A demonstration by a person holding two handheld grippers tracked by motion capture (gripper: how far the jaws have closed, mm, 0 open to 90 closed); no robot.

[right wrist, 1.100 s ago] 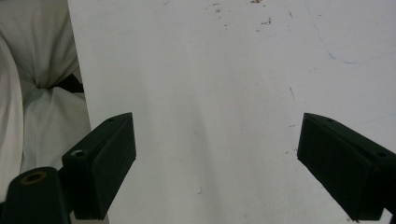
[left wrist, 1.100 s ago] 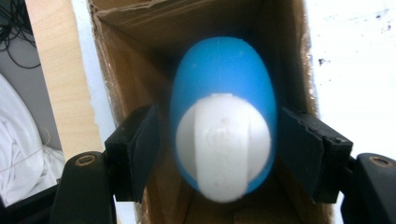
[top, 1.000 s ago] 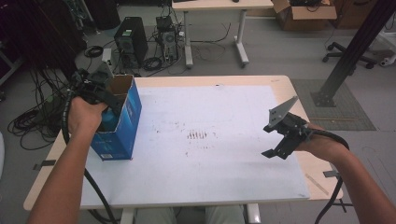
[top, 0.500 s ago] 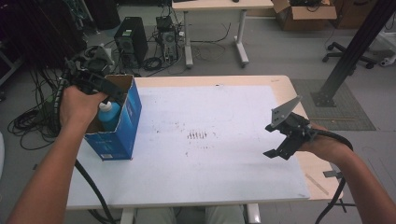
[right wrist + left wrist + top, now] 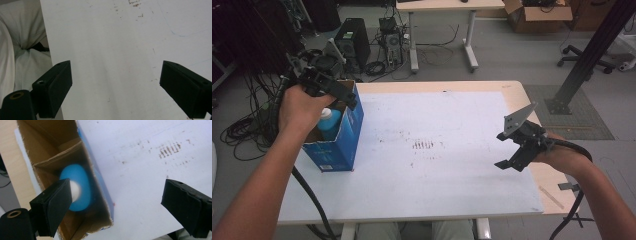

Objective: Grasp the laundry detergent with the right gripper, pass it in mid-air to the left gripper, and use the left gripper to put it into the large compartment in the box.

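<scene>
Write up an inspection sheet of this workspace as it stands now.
Surface: white sheet over a light wooden table, with brown smudges mid-sheet.
Job's things: open blue cardboard box at the table's left edge, holding an upright blue bottle with a white cap.
Clutter: nothing seen on the sheet.
Grippers: left gripper open, above the box; right gripper open, over the sheet's right edge, holding nothing.
Cables: black cable trails from the left gripper; another from the right.
Surroundings: computer towers, floor cables, second table, cardboard box, office chair.
</scene>
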